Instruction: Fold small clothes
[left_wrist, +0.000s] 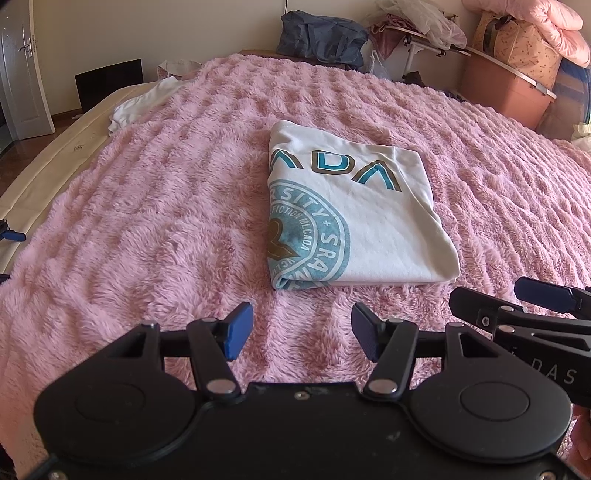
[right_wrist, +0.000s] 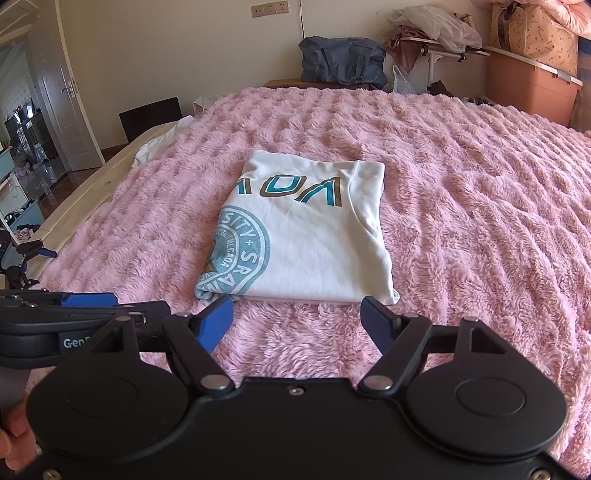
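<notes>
Pink blanket (right_wrist: 461, 192) under folded T-shirt (right_wrist: 314, 243)

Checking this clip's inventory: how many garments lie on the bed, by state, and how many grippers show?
Folded white printed T-shirt on the fluffy pink blanket: 1
Crumpled white garment at the far edge: 1
Black grippers with blue pads, left and right, both open: 2
Total: 4

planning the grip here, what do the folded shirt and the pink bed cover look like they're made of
Folded shirt: looks like soft white knit, probably cotton jersey, matte, with a flat teal and brown print and limp rounded folds. Pink bed cover: looks like long-pile plush, likely synthetic fleece, going by the shaggy tufts and rippled ridges.
</notes>
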